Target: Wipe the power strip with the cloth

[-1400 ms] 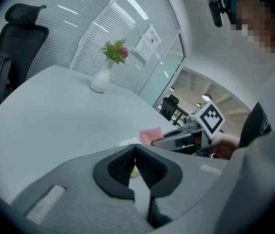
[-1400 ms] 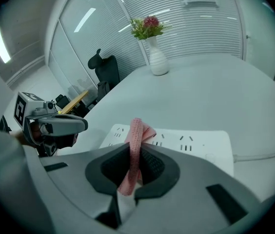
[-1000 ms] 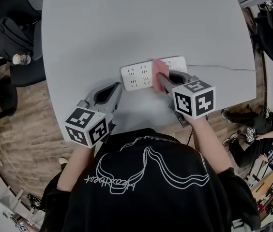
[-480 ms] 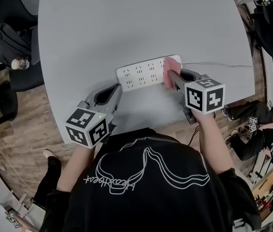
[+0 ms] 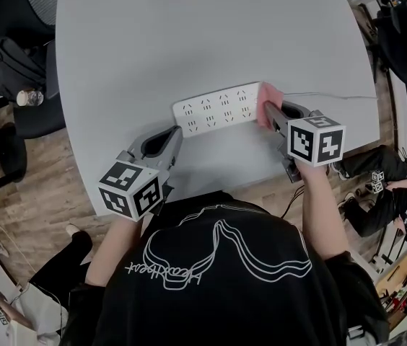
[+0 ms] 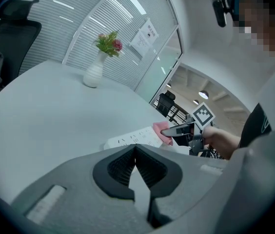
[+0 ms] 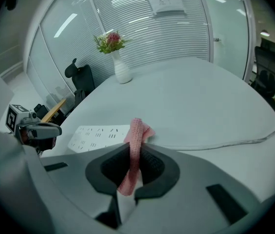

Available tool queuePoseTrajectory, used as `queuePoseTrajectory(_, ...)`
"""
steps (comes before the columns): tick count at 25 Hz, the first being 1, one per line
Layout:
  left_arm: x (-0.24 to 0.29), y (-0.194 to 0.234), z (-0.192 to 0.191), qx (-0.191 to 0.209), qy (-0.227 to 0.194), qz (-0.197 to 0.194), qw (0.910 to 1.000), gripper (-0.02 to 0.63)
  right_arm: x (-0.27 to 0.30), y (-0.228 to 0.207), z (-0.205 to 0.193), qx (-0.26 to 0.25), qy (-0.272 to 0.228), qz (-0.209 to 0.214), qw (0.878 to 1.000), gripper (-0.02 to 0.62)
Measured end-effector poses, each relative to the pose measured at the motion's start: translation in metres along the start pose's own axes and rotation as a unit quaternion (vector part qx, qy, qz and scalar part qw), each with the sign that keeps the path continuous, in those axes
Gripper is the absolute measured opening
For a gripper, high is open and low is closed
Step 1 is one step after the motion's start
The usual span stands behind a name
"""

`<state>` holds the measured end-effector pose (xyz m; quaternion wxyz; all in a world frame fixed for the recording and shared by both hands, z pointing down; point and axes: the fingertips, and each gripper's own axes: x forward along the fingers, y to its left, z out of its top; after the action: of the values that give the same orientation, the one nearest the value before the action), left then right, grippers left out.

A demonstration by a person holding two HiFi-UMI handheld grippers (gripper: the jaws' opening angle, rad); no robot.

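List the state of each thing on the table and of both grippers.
power strip: lying flat, sockets up, no plugs seen
cloth: pinched, at the strip's right end
right gripper: shut on the cloth
left gripper: shut, empty, off the strip
vase: upright, holding flowers

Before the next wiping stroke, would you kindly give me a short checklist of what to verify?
1. Grip on the pink cloth: ok. The right gripper has its jaws shut on it.
2. Cloth placed on the white power strip: ok. It sits at the strip's right end, where the thin cable leaves.
3. Strip held steady: not ok. The left gripper is shut, empty and apart from the strip, near the grey table edge.
4. Stroke path along the sockets: ok, nothing lies on them.
5. Strip unplugged: cannot tell. The cable runs out of sight.
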<state>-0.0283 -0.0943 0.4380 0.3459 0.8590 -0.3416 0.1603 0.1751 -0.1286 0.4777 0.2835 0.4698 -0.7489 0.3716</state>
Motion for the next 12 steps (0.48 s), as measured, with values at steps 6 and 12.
queuePoseTrajectory(6,-0.0028,0.0022,-0.0013,-0.004,0.000,0.003,1.0000,0.012,-0.0040,-0.0090,0.0004,0.006,-0.004,-0.007,1.000,0.038)
queuePoseTrajectory(12,-0.0064,0.0061,-0.0045,-0.009,-0.001,0.007,0.9999,0.012,-0.0026,-0.0090,0.0010,-0.003,0.000,-0.014,1.000,0.038)
